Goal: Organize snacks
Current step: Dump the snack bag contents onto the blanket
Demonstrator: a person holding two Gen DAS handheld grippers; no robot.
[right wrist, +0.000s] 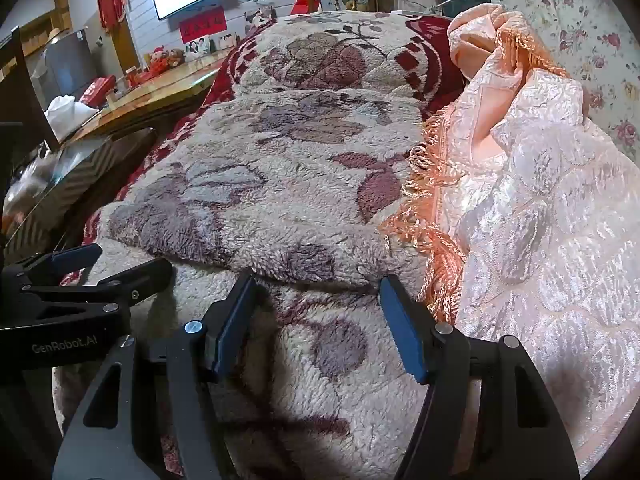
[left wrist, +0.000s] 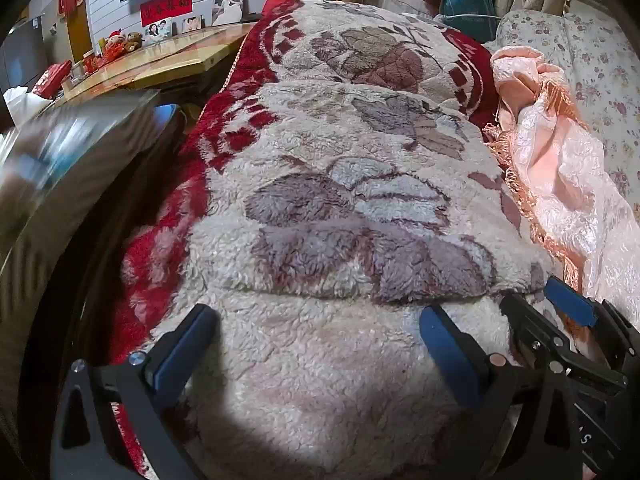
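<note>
No snack shows clearly in either view. My left gripper (left wrist: 320,340) is open and empty, low over a fluffy cream and red flowered blanket (left wrist: 340,200). My right gripper (right wrist: 316,320) is open and empty over the same blanket (right wrist: 280,184). The right gripper shows in the left wrist view (left wrist: 560,312) at the lower right, and the left gripper shows in the right wrist view (right wrist: 84,276) at the lower left. A dark glass-topped table (left wrist: 72,152) at the left carries blurred items I cannot identify.
A shiny pink fringed cloth (right wrist: 520,200) lies bunched at the blanket's right edge, against a flowered sofa cover (left wrist: 592,80). A wooden counter (left wrist: 168,60) with photos, toys and red boxes runs at the back left. The dark table also shows in the right wrist view (right wrist: 72,184).
</note>
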